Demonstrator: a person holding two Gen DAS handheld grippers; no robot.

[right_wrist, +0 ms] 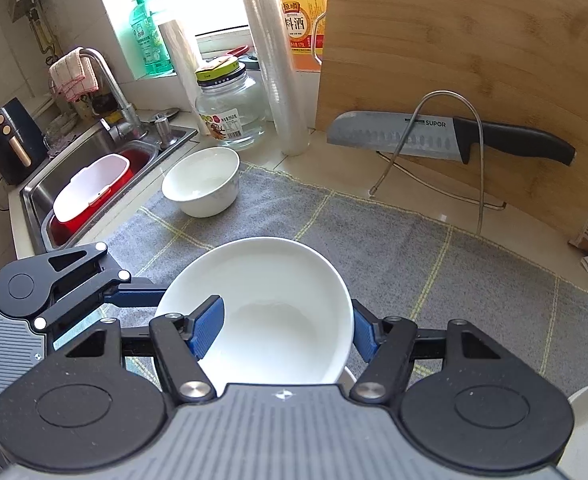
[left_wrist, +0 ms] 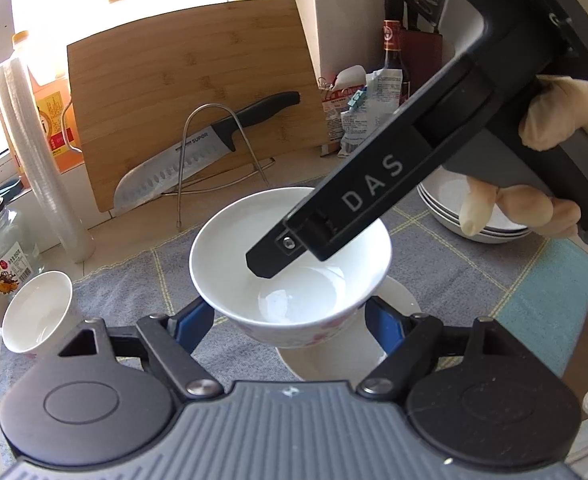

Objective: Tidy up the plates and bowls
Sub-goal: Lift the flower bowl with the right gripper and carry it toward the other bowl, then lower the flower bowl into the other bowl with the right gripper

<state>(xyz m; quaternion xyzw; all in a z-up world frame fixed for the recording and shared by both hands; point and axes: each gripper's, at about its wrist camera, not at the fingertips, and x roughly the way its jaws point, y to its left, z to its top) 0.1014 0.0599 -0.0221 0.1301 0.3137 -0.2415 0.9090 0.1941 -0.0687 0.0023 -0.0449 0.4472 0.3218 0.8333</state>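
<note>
While both grippers' fingers clamp one white bowl (left_wrist: 290, 264) (lifted beside the cutting board (left_wrist: 190, 92)), another bowl (right_wrist: 202, 186) waits unstacked near it; plates (left_wrist: 453, 208) already stacked

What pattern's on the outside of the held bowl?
Pink floral print on white bowl, best seen in the left wrist view.
</note>
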